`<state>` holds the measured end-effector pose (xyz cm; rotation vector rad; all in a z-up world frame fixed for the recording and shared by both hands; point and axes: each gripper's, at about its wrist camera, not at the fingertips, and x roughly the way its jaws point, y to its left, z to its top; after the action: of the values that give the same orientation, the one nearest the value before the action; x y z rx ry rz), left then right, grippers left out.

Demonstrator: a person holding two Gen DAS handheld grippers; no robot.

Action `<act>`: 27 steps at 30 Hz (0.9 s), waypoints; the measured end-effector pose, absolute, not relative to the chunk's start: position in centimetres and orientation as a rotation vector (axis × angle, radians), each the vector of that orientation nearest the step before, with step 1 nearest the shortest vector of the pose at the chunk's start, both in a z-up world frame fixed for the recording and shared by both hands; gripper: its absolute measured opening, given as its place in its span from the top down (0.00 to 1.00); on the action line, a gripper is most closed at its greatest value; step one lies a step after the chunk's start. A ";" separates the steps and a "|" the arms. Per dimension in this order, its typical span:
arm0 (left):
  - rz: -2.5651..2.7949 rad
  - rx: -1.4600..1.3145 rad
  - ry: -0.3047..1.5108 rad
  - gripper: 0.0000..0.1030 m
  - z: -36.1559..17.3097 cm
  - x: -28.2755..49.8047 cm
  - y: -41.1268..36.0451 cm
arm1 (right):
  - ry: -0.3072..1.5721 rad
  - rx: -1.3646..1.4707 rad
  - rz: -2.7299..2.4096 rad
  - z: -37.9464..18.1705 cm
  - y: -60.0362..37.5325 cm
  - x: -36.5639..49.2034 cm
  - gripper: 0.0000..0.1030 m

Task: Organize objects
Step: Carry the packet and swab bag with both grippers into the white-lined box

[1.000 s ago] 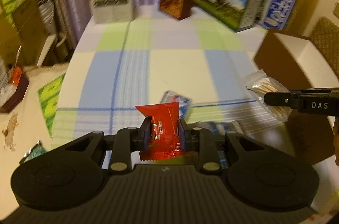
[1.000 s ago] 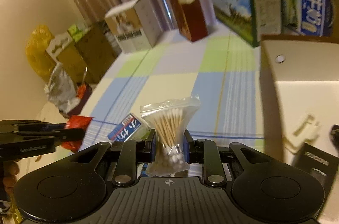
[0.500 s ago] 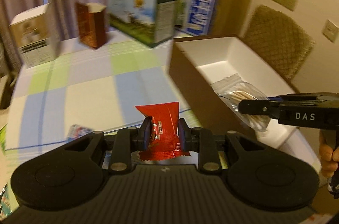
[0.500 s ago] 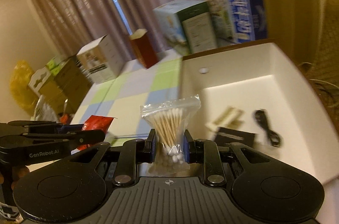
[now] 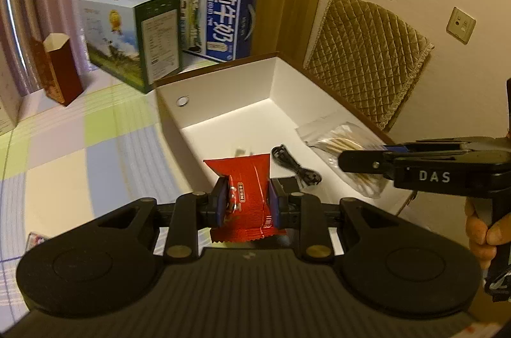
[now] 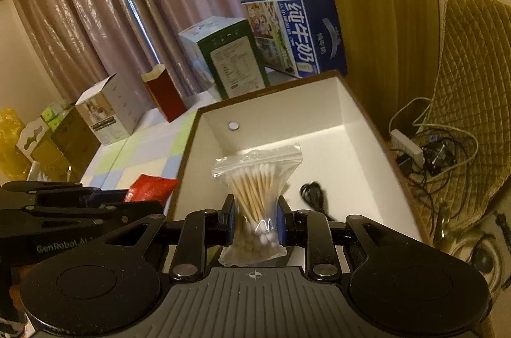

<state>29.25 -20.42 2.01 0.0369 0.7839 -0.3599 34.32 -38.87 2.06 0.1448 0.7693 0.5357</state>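
A red snack packet (image 5: 247,194) was clamped in the left gripper (image 5: 247,200) at lower centre. A bag of cotton swabs (image 6: 255,200) was pinched by the right gripper (image 6: 257,219) before the open white box (image 6: 357,127), where a black cable (image 6: 311,192) was seen.

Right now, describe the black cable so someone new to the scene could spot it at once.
Find the big open box with white insides at the table's right edge. On its floor lies the black cable, a small coiled bundle by itself. It is the only dark, loose thing down there; the red packet and the bag of cotton swabs are held above it.
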 end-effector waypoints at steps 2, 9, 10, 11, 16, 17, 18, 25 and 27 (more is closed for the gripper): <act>-0.359 0.040 0.790 0.78 1.7 30.1 -21.4 | 0.771 0.140 0.539 1.9 -39.1 35.5 0.79; -0.330 0.047 0.810 0.78 0.8 34.1 -23.8 | 0.788 0.110 0.563 0.9 -38.7 39.7 0.79; -0.323 0.042 0.817 0.78 0.6 34.9 -23.9 | 0.792 0.107 0.565 0.7 -38.6 40.4 0.79; -0.317 0.038 0.823 0.78 0.5 35.6 -24.0 | 0.795 0.104 0.570 0.5 -38.5 41.1 0.79; -0.288 0.051 0.855 0.78 -0.6 39.3 -24.5 | 0.828 0.076 0.583 -0.7 -37.5 44.0 0.79; -0.283 0.052 0.863 0.78 -0.8 40.0 -24.5 | 0.833 0.068 0.586 -0.9 -37.3 44.5 0.79; -0.278 0.056 0.870 0.78 -1.1 40.8 -24.6 | 0.840 0.060 0.590 -1.1 -37.1 45.1 0.79; -0.248 0.095 0.920 0.78 -3.1 45.1 -25.0 | 0.867 0.035 0.592 -2.6 -36.3 48.2 0.79; -0.246 0.097 0.936 0.78 -3.8 46.1 -25.1 | 0.874 0.029 0.589 -3.0 -36.1 48.9 0.79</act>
<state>46.13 -25.07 -3.77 0.0973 0.9357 -0.2460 48.90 -36.14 -2.97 0.0295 0.8741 0.5887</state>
